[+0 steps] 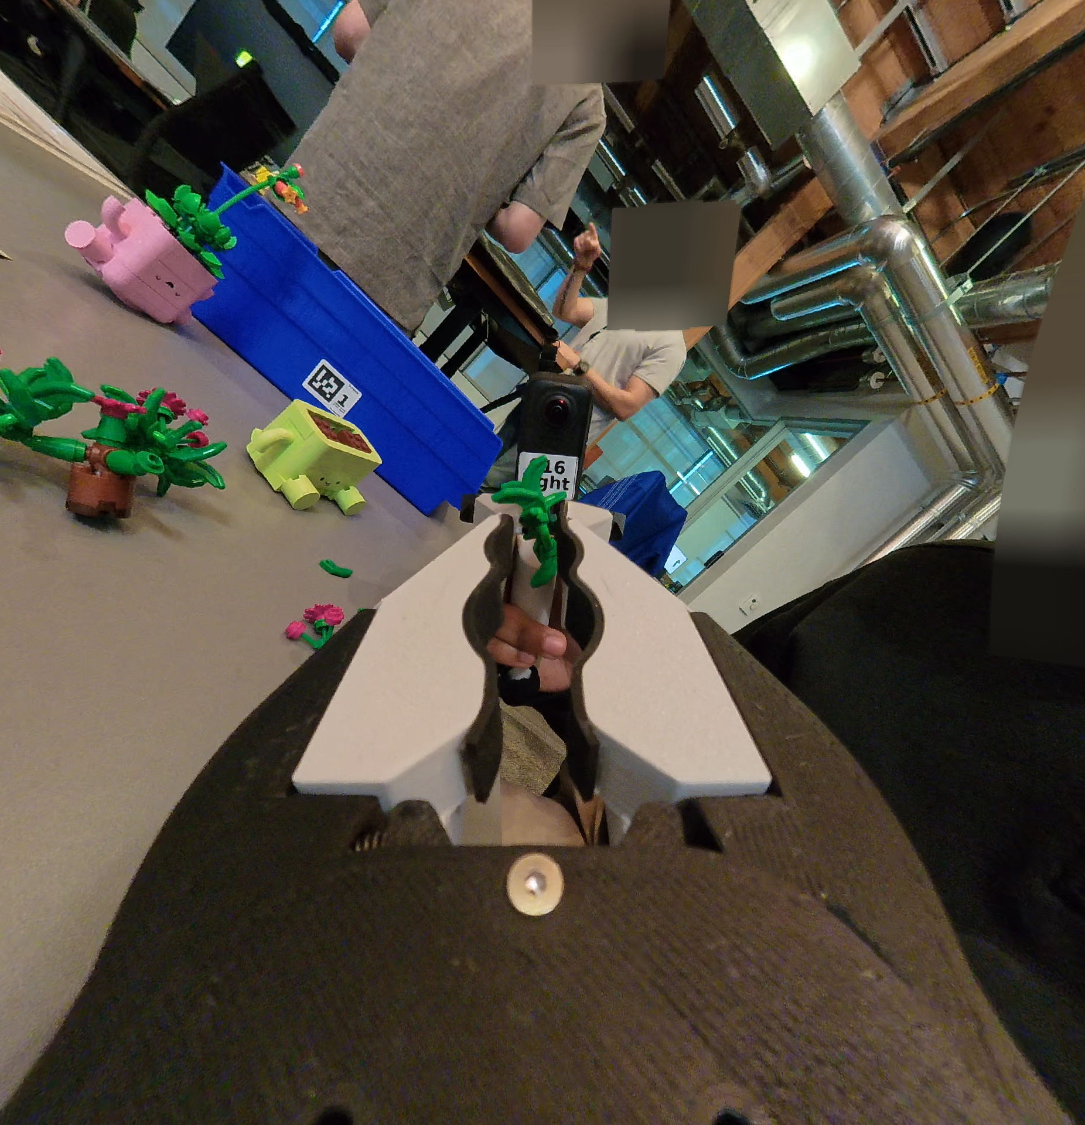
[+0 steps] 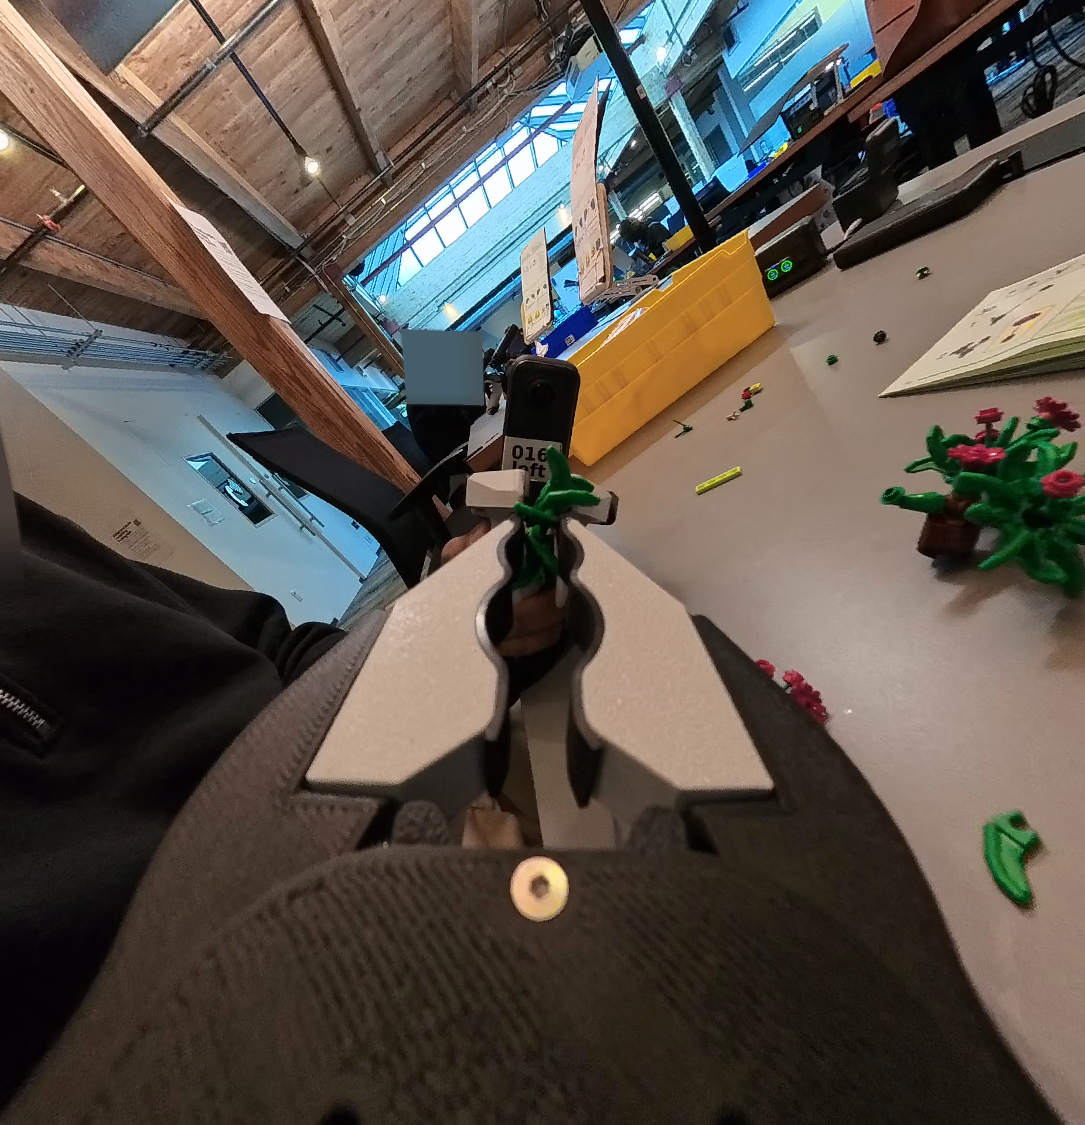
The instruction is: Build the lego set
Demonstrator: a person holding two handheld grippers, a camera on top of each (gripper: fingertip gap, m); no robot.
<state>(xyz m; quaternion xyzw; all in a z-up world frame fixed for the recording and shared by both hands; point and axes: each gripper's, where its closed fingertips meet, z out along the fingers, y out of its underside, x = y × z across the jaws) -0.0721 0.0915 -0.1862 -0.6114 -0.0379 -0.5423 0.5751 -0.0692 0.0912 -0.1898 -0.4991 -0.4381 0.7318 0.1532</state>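
My left gripper [image 1: 533, 525] and right gripper [image 2: 540, 539] face each other tip to tip above the grey table's edge. Each is shut on the same green leafy stem piece [image 1: 537, 511], which also shows in the right wrist view [image 2: 555, 490]. The stem sticks out past both sets of tips. On the table lie a flower plant on a brown base [image 1: 120, 444], also seen in the right wrist view [image 2: 1015, 493], a lime green pot [image 1: 312, 450] on its side, and a pink pot [image 1: 144, 262] with green leaves.
A blue bin [image 1: 321, 329] stands behind the pots and a yellow bin [image 2: 668, 347] at the far side. An open instruction booklet [image 2: 1015, 329], a loose green leaf [image 2: 1009, 864], a lime bar [image 2: 718, 481] and pink flower sprigs [image 1: 318, 621] lie about. People stand beyond the table. Both grippers' tips are close together, under 4 cm apart. About 12 cm separates my right fingertips from the loose green leaf [image 2: 1009, 864]. The left camera catches it too, in the left wrist view [image 1: 338, 569].
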